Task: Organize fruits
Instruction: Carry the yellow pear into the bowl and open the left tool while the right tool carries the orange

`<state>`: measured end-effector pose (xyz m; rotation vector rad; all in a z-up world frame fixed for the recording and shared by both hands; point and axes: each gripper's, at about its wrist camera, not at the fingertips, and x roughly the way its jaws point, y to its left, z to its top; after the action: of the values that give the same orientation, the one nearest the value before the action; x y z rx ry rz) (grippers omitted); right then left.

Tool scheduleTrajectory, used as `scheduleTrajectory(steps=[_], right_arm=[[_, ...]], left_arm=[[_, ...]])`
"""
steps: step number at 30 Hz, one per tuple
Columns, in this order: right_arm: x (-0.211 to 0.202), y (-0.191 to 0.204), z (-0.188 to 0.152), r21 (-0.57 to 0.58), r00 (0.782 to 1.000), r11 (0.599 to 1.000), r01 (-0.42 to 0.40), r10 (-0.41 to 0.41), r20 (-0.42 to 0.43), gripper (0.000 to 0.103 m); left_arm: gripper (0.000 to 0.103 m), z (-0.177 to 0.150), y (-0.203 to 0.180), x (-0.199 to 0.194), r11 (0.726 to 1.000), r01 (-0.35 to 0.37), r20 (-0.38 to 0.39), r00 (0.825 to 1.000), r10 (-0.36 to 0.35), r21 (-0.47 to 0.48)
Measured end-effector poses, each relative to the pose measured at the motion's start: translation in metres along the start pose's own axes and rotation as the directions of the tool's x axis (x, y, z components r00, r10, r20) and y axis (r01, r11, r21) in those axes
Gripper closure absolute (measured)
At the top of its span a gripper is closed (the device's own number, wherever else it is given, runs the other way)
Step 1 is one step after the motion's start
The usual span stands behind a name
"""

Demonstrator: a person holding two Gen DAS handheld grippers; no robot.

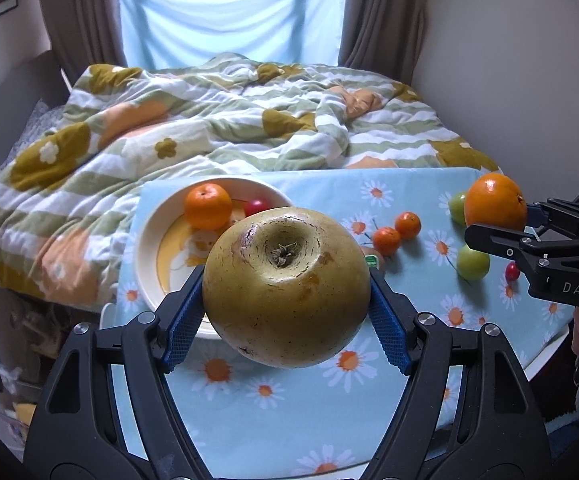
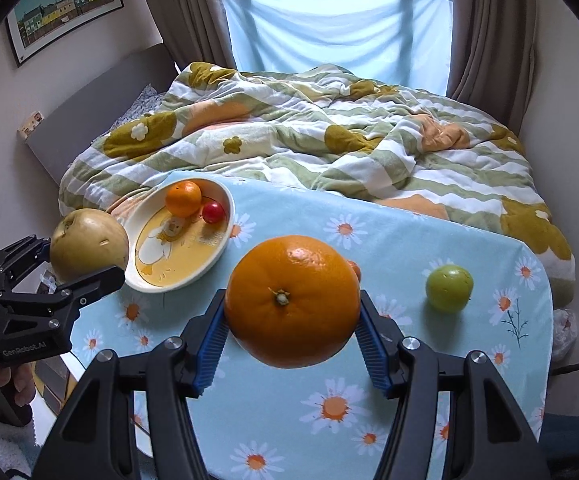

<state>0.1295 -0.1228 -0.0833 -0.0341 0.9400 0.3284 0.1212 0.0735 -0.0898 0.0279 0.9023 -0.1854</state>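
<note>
Loose fruit: on the daisy-print worktop (image 1: 409, 192), two small tangerines (image 1: 397, 232) sit touching each other at about 1 o'clock from the pear; two green fruits (image 1: 472, 262) lie further toward 3 o'clock, one partly behind the big orange; a small red fruit (image 1: 511, 271) shows just beside the right tongs.
In the way: something brown with a green sticker (image 1: 370, 261) peeks out behind the pear's right edge, mostly hidden, so I cannot tell what it is.
Right-wrist view: one green fruit (image 2: 449, 288) sits alone at 3 o'clock from the orange; a bit of a tangerine (image 2: 354, 269) shows behind it.
Surroundings: a rumpled floral blanket (image 1: 209, 132) covers the bed beyond the worktop at 12 o'clock; curtains (image 2: 489, 28) frame the window; a framed picture (image 2: 65, 4) hangs at 10 o'clock.
Bowl: the white bowl (image 2: 225, 216) with a yellow cartoon base holds a tangerine (image 2: 183, 198) and a red fruit (image 2: 213, 212), touching, against its far wall.
Left tongs (image 1: 287, 312): pinching the large yellow-brown pear (image 1: 285, 284), stem end facing the camera, held above the bowl's near rim.
Right tongs (image 2: 293, 340): pinching the big orange (image 2: 292, 300), lifted above the worktop at centre.
</note>
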Motion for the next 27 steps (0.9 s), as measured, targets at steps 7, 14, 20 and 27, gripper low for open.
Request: scheduleTrajectory(steps=[7, 14, 20, 27], right_arm=[[0.024, 0.040, 0.014, 0.039, 1.000, 0.999, 0.026, -0.026, -0.008, 0.047], [0.047, 0.069, 0.020, 0.081, 0.998, 0.995, 0.058, -0.057, -0.024, 0.047], [0.062, 0.085, 0.022, 0.109, 0.994, 0.988, 0.106, -0.103, -0.035, 0.047], [0.078, 0.092, 0.022, 0.170, 0.989, 0.975, 0.143, -0.135, -0.057, 0.047]], left_arm=[[0.021, 0.011, 0.057, 0.018, 0.999, 0.012, -0.016, 1.000, -0.012, 0.034], [0.021, 0.018, 0.102, 0.051, 0.997, 0.042, -0.057, 0.998, -0.038, 0.067], [0.021, 0.017, 0.118, 0.084, 0.989, 0.068, -0.097, 0.994, -0.056, 0.132], [0.021, 0.014, 0.113, 0.114, 0.959, 0.064, -0.115, 0.993, -0.033, 0.276]])
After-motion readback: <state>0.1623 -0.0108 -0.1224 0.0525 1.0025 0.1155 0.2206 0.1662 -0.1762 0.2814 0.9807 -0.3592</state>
